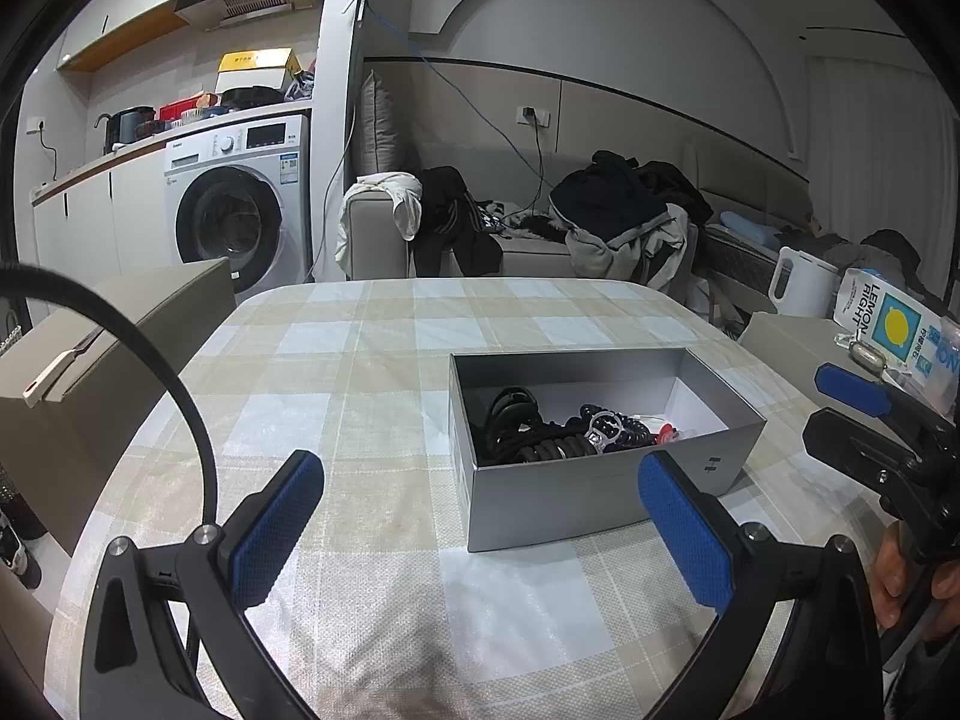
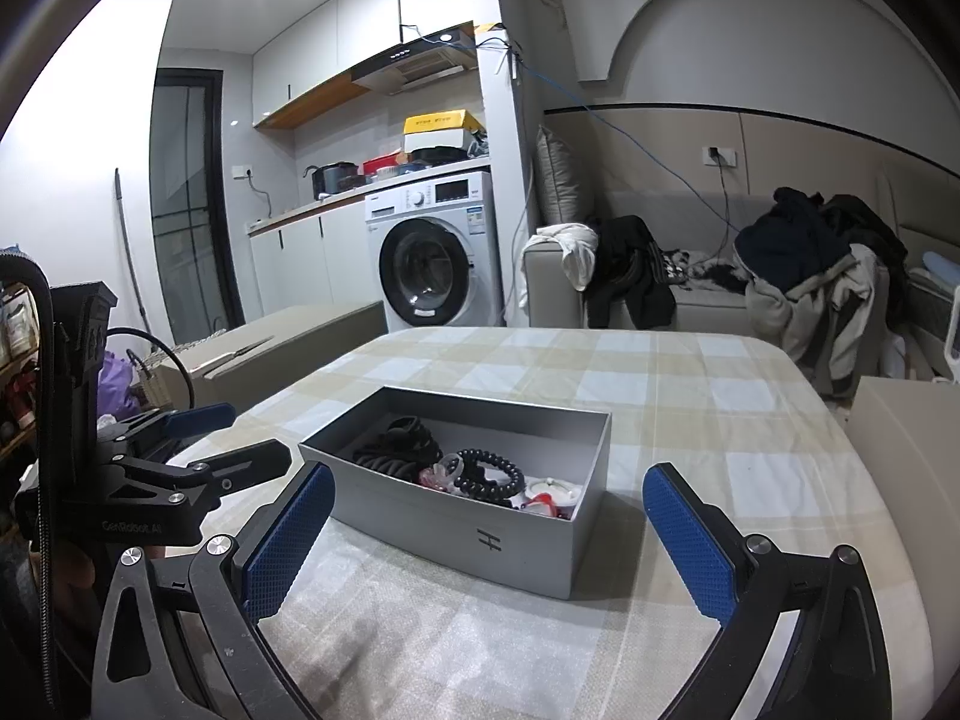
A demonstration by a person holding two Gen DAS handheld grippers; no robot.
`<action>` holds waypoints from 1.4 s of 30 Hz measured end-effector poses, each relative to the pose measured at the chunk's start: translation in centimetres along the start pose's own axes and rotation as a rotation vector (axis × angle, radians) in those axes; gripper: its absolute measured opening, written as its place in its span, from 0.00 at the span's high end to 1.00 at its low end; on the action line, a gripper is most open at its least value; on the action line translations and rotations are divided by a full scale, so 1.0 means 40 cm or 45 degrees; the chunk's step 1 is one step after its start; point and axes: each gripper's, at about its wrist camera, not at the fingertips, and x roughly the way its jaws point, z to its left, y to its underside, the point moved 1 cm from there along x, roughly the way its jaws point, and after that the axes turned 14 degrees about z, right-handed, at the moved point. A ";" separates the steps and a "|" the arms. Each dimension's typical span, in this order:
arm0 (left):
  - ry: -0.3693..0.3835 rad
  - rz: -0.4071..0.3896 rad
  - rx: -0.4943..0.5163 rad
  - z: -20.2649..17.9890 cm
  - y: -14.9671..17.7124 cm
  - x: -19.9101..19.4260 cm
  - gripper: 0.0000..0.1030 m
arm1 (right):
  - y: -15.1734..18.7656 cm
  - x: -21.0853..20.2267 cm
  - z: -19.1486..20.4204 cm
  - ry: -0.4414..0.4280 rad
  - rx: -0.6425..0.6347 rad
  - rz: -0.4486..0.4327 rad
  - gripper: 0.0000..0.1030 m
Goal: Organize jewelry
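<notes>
A grey open box stands on the checked tablecloth; it also shows in the right wrist view. Inside lie black coiled and beaded bracelets, a clear ring piece and small red pieces. In the right wrist view I see a black bead bracelet, black bands and red and white pieces. My left gripper is open and empty, just short of the box's near left corner. My right gripper is open and empty, in front of the box.
A cardboard box stands left of the table. A white kettle and a lemon-print carton are at the right. A sofa with heaped clothes lies behind the table. A washing machine is at the back left.
</notes>
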 end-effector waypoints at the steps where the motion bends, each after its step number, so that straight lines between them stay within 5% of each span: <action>1: 0.000 0.001 0.000 -0.001 0.000 -0.001 0.01 | 0.000 0.001 -0.001 -0.002 0.001 0.002 0.00; 42: 0.000 -0.011 -0.019 0.003 -0.001 0.004 0.01 | 0.001 0.005 0.003 -0.005 -0.001 0.003 0.00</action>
